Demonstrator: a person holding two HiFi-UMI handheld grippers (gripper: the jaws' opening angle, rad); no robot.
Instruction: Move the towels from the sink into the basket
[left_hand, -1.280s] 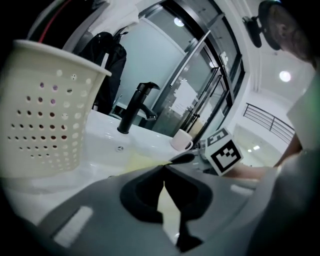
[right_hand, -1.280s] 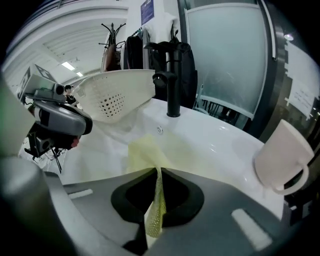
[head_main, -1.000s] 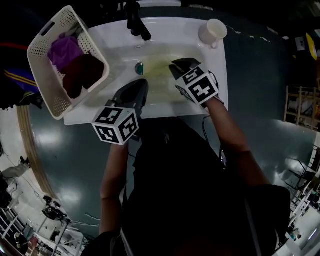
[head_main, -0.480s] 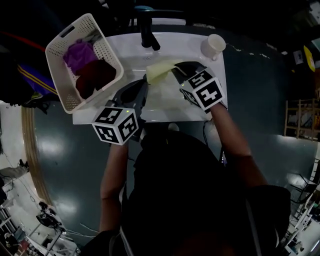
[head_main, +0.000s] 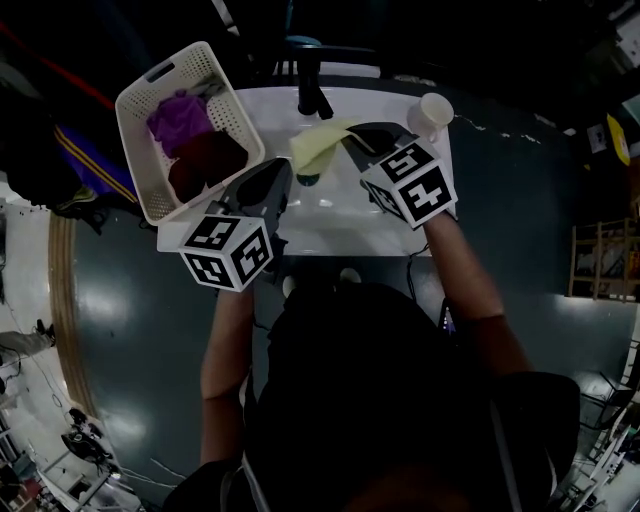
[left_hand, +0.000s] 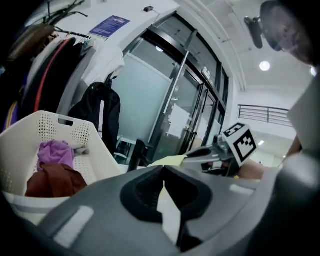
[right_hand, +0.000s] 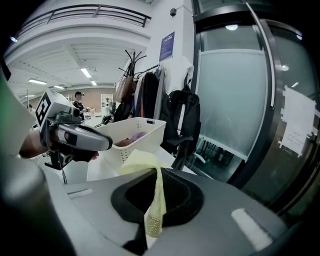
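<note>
While over the sink, right tool tight on yellow towel; left tool closed

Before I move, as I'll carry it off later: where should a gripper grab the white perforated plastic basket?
Likely the cut-out handle slot in the far short end wall of the white perforated plastic basket, approached from outside that end, one jaw through the slot. That thin wall suits narrow jaws; the long sides stand too wide.

The white perforated plastic basket sits on the white sink's left edge; black faucet behind, white cup back-right.
</note>
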